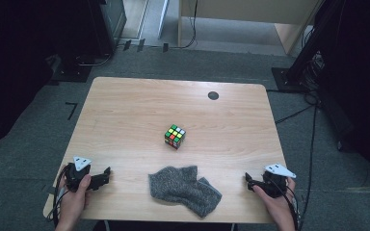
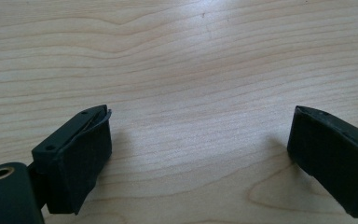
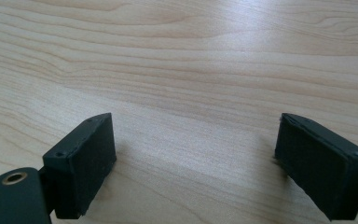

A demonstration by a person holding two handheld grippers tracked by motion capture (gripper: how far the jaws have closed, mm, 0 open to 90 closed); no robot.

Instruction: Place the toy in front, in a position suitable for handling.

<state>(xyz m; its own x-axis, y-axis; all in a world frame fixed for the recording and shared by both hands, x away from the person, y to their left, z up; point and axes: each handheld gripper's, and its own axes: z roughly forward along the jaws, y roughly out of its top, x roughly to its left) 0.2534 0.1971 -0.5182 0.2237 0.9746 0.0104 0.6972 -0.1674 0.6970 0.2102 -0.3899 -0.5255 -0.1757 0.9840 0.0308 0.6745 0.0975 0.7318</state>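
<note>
High view: no readable writing; cube (image 1: 175,136) mid-table (image 1: 125,110), grey cloth (image 1: 184,188) near edge. Left gripper (image 1: 107,172) and right gripper (image 1: 246,178) spread, empty; cube's far faces hidden.

Left gripper (image 1: 107,172) and right gripper (image 1: 247,178): each black body is carrying a pale grey three-cornered plate on top and trailing a dark cable. Two blocky black fingers (image 2: 77,163) with matte pads are showing small screw holes; a brass-ringed hole is sitting at the base.

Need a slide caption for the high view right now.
Both grippers, left gripper and right gripper, rest open at the table's near corners; grey cloth and puzzle cube lie between.
</note>
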